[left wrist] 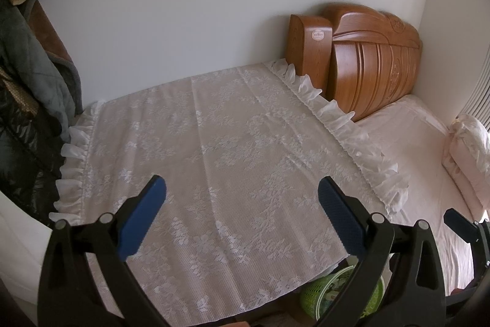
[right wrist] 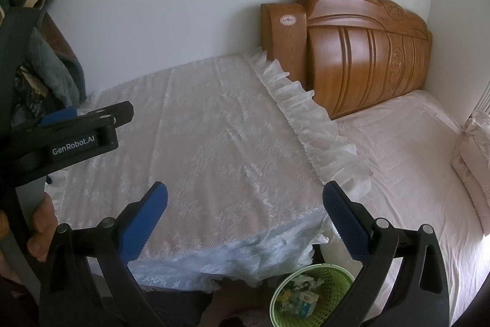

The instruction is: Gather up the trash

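Observation:
A green mesh trash basket [right wrist: 309, 293] stands on the floor between the table and the bed, with crumpled papers and wrappers [right wrist: 301, 298] inside. It also shows in the left wrist view [left wrist: 330, 293], partly behind a finger. My left gripper [left wrist: 242, 216] is open and empty above the lace-covered table [left wrist: 214, 143]. My right gripper [right wrist: 245, 219] is open and empty above the table's near right corner, over the basket. The left gripper also shows in the right wrist view [right wrist: 76, 124] at the left. No loose trash is visible on the table.
A white lace cloth with a frilled edge [right wrist: 300, 118] covers the table. A wooden headboard [right wrist: 361, 51] stands against the wall behind a bed with a pink sheet [right wrist: 413, 158] and pillow [right wrist: 474, 152]. Dark clothes [left wrist: 27, 57] hang at the left.

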### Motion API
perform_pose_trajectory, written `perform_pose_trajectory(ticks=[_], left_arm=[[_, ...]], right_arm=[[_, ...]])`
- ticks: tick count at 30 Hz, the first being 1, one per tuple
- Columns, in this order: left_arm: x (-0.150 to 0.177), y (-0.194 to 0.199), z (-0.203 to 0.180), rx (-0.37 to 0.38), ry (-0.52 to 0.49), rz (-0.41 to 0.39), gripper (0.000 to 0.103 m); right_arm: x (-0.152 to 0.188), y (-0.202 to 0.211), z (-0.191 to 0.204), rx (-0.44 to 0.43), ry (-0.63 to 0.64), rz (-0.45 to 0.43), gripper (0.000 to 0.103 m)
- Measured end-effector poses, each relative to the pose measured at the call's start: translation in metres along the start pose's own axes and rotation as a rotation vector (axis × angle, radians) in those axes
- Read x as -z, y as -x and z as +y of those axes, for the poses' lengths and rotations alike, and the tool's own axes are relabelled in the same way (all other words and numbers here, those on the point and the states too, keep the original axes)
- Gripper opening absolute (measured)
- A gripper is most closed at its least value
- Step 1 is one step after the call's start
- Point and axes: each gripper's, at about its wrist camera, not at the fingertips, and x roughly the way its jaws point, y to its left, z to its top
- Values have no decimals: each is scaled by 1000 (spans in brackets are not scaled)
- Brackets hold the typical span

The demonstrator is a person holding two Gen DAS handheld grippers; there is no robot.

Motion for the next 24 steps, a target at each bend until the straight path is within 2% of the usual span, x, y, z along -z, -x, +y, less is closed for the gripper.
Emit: perform_pose_trajectory(ticks=[24], left_arm=[[4, -1, 2, -1, -21, 11, 95]], right_arm=[[5, 0, 2, 0, 11, 11, 101]])
